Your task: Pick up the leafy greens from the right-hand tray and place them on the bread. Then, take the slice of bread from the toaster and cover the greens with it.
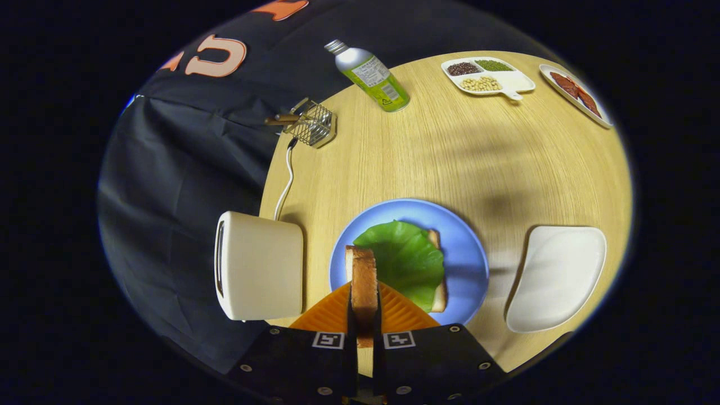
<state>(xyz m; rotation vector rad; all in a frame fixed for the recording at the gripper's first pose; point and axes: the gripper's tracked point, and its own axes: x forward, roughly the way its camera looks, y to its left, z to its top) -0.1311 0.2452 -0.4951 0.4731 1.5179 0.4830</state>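
You are holding a slice of bread point(363, 281) on its edge, and the gripper point(364, 329) is pinching it from both sides. It is hanging just over the near edge of the blue plate point(469, 253). On that plate the green leaf point(406, 259) is already lying on the bottom bread point(439, 292). The toaster point(261, 264) is sitting just beside the plate, and the white tray point(557, 275) is sitting on the other side. Now you are working on the cover step (the last one, I think). Move the slice forward until it is over the leaf, tip it flat, go down slowly, and line up the edges before you let go.
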